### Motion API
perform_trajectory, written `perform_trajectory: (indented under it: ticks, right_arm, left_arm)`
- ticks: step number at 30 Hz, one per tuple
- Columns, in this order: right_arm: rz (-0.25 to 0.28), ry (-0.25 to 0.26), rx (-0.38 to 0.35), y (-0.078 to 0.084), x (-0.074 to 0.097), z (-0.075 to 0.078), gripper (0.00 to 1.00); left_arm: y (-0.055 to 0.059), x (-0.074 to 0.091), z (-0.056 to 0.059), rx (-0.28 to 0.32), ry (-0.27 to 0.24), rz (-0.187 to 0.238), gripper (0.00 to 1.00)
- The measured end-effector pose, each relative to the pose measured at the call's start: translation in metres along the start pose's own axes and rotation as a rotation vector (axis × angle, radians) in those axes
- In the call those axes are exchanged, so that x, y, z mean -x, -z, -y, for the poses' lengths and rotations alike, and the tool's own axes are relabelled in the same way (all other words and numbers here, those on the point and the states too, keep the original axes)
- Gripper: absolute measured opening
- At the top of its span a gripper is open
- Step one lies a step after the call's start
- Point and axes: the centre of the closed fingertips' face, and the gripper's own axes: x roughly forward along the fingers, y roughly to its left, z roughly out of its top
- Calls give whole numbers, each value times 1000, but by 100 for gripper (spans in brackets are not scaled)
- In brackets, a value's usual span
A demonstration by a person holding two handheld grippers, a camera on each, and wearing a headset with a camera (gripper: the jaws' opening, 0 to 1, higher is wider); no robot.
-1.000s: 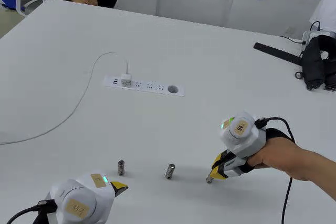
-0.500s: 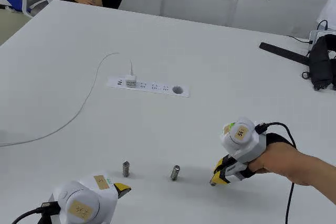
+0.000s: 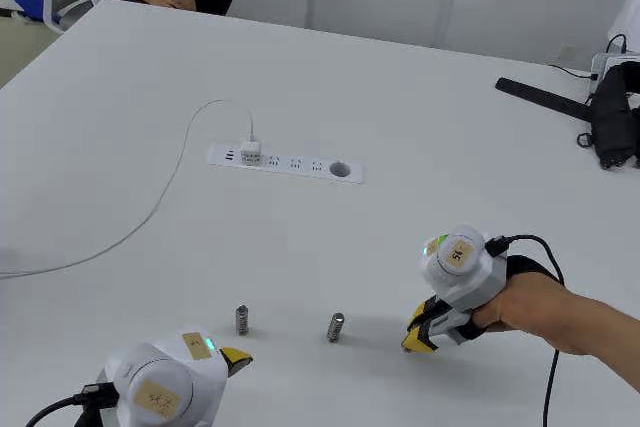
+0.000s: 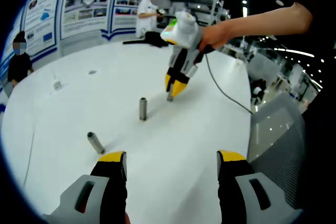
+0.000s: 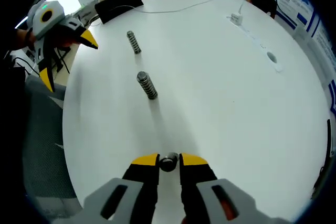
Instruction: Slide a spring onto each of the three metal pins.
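Hardly moved since a moment ago: right gripper (image 3: 412,341) fingers (image 5: 144,162) clenched on a spring (image 5: 168,162) at the surface (image 3: 300,247); left gripper (image 4: 171,156) fingers released, near two standing springs (image 3: 241,319).

Left pin (image 3: 242,319), middle pin (image 3: 336,326) standing on table (image 3: 420,117), third pin (image 5: 168,162) to their right, power strip (image 3: 285,162) behind.

Right gripper (image 3: 412,343) lower over spring (image 5: 168,162)
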Motion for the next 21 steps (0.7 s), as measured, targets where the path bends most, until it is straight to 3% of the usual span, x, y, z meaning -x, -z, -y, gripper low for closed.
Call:
perform_trajectory:
  ticks: [14,21]
  right_arm:
    - [39,28,-31,4,16,-7,30]
    - [87,65,-94,10,29,-4,38]
  left_arm:
    - [-3,1,2,-7,4,9,71]
    - [-2,4,5,-4,6,10,72]
